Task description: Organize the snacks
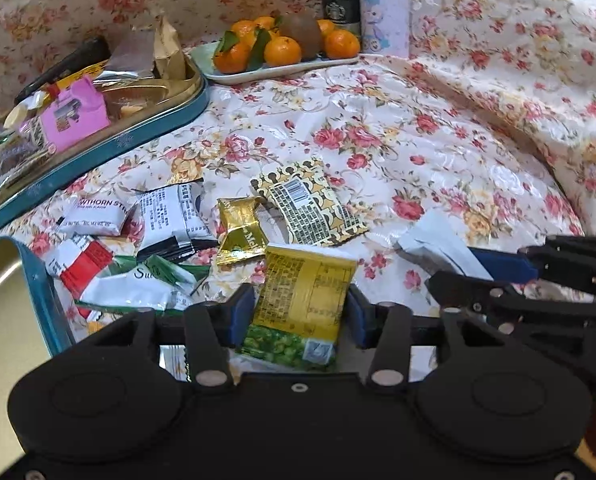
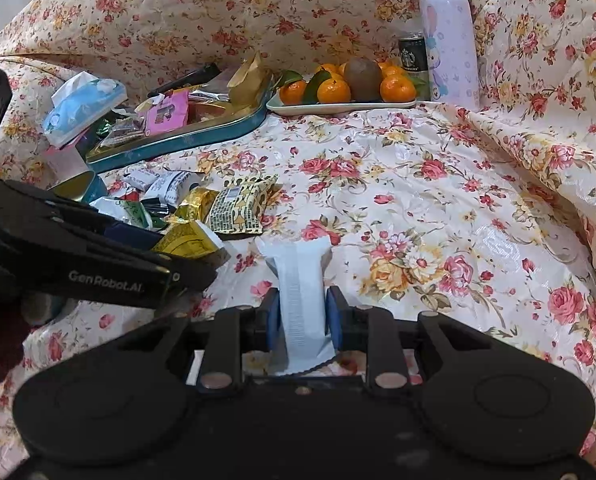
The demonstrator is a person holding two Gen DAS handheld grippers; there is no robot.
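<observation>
The left gripper [image 1: 295, 308] is closed on a yellow-and-green snack packet [image 1: 302, 300], both blue pads against its sides, just in front of the loose snack pile [image 1: 157, 240]. The right gripper [image 2: 302, 316] is clamped on a white packet [image 2: 302, 292], to the right of that pile. Risk noted: the yellow packet is pinched only by its soft edges, so it could buckle and slip out on lifting. The two grippers sit close together, so a collision is possible if either swings across. The teal tin tray [image 1: 109, 148] behind the pile is already crowded, so added packets may slide off. Legible writing: "WTHORN ST" on a white wrapper [image 1: 93, 214], "Su" on a green-and-white one [image 1: 137, 284], "Me" on a gold wrapper [image 1: 239, 232], "STARBUCKS" on the can [image 2: 413, 58], "GenRobot.AI" on the left gripper's side.
</observation>
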